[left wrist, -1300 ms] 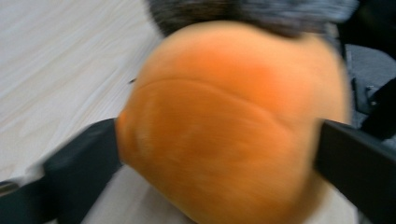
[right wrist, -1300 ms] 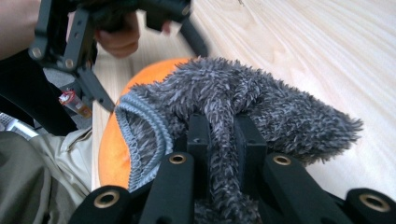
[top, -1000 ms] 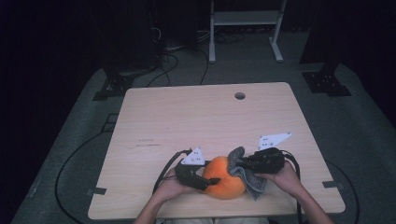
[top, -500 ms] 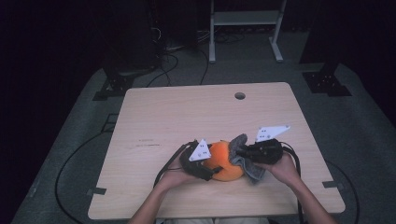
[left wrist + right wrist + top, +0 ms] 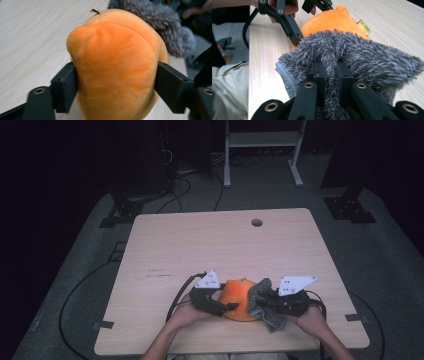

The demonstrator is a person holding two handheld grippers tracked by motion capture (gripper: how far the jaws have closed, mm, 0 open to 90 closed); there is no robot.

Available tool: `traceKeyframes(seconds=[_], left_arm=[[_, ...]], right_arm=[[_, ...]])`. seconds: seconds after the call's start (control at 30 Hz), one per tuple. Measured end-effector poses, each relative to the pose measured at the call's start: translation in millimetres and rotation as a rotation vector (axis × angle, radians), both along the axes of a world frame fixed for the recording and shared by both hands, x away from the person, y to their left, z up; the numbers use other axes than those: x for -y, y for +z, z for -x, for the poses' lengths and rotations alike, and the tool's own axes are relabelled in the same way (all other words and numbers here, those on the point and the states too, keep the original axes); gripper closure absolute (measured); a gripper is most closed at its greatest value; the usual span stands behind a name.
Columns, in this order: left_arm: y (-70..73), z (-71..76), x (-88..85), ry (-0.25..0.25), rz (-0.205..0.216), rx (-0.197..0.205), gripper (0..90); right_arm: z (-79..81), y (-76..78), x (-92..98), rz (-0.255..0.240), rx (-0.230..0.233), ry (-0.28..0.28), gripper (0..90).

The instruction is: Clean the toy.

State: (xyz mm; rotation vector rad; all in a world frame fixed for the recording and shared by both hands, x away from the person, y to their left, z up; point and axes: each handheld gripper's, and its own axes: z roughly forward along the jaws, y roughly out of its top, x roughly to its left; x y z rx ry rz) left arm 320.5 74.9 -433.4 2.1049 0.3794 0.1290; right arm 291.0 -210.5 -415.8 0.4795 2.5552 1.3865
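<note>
A pale wooden tabletop [image 5: 220, 245] stands in a dark room, with a white rack [image 5: 262, 140] at the upper middle. At lower middle, the left gripper [image 5: 115, 82] fingers have just been closing and pinch the orange plush [image 5: 239, 299]; the right gripper [image 5: 329, 75] fingers pinch the grey cloth [image 5: 262, 305], which hides the plush's right side.

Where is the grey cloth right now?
In the high view the grey cloth lies near the table's near edge, pinched in the right gripper and pressed against the right side of the orange plush.

Light wooden table [image 5: 210, 245], grey carpet floor [image 5: 390, 250], white metal stand [image 5: 262, 140], dark room
</note>
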Motion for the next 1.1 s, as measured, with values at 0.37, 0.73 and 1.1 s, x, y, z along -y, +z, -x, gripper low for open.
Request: traceKeyframes(seconds=[0.37,0.73,1.1], left_arm=[[0.7,22.6,0.5,-0.094,-0.091,0.193,30.8],[0.2,14.3,-6.7,-0.038,0.01,0.024,22.6],[-4.1,12.7,-13.0,-0.019,0.019,0.0,25.3]], right_arm=[[-11.5,52.2,-44.7,0.09,0.033,0.099,80.3],[-13.6,35.5,-50.7,0.069,0.013,0.11,80.4],[-9.7,6.4,6.5,-0.033,-0.035,-0.031,80.2]])
